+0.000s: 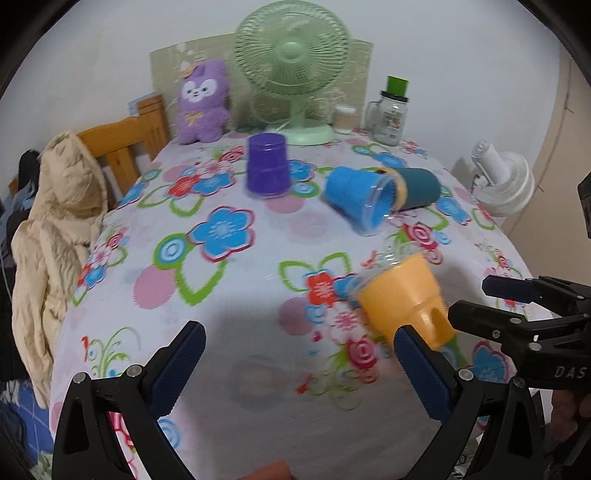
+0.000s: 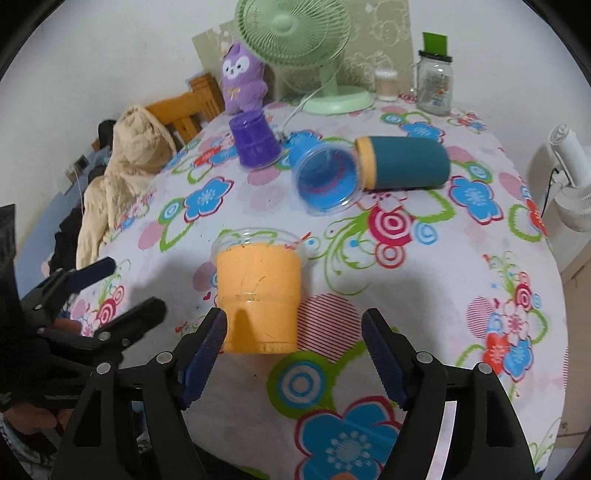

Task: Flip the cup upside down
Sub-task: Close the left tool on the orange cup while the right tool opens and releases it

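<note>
Right wrist view has the orange plastic cup with a clear rim (image 2: 258, 291) lying on its side on the flowered tablecloth (image 2: 424, 295), mouth pointing away from me, its base just ahead of my right gripper (image 2: 293, 332). Those jaws stand wide apart, the left pad close by the cup's base, clamped on nothing.

From the left wrist the same orange cup (image 1: 402, 295) sits to the right of my left gripper (image 1: 299, 350), partly behind its right finger. Left jaws spread wide too, nothing between them.

Counting cups: four. Beyond the orange one, a blue plastic cup (image 2: 325, 181) on its side, mouth towards me; against it a dark teal cup with a yellow band (image 2: 406, 162), also lying down; and a purple plastic cup (image 2: 255, 138) standing mouth-down.

At the far edge: one green desk fan (image 2: 295, 29), one purple plush toy (image 2: 242, 79), one glass jar with a green top (image 2: 435, 81), and a small pale container (image 2: 386, 85) too blurred to name. One white fan (image 1: 502, 184) off the right edge, cut off in the right wrist view. A beige padded jacket (image 1: 51, 229) hangs at the left over a wooden chair (image 1: 122, 144).
</note>
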The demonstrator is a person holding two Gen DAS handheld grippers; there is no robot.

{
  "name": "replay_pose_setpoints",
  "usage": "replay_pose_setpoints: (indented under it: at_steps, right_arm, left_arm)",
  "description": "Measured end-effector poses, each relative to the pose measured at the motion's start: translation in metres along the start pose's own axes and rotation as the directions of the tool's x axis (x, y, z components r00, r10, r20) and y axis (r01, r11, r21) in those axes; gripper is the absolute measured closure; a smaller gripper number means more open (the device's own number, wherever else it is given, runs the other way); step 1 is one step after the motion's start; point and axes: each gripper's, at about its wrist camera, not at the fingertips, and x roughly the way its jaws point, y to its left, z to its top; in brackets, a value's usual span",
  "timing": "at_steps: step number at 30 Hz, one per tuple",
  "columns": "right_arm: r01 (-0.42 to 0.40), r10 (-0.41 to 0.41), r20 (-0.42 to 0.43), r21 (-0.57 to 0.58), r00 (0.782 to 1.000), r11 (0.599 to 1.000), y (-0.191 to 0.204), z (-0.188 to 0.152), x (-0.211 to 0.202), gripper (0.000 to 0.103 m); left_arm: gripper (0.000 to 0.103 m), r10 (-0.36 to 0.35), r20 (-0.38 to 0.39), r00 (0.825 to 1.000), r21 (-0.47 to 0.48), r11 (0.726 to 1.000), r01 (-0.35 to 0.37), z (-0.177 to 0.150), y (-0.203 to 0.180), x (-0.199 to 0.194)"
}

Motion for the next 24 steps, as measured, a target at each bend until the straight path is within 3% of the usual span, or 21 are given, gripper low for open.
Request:
replay_pose_setpoints:
  at_steps: [5, 12, 24]
  right_arm:
    - [0.069, -0.069, 0.014, 0.015, 0.998, 0.998, -0.017, -0.006, -0.013, 0.025]
    - [0.086, -0.088, 0.019, 0.071, 0.996, 0.994, -0.045, -0.014, -0.022, 0.025]
    - [0.062, -0.065, 0.022, 0.118, 0.998, 0.991, -0.067, -0.022, -0.022, 0.025]
  left_arm:
    - [0.0, -0.017, -0.009, 1.0, 0.053, 0.998, 0.017, 0.003, -0.025, 0.005]
    - [0.0, -0.032, -0.032, 0.999, 0.066, 0.997, 0.035, 0.005, -0.049, 0.022]
    - [0.0, -0.032, -0.089, 0.995, -0.034, 0.999, 0.03, 0.001, -0.06, 0.052]
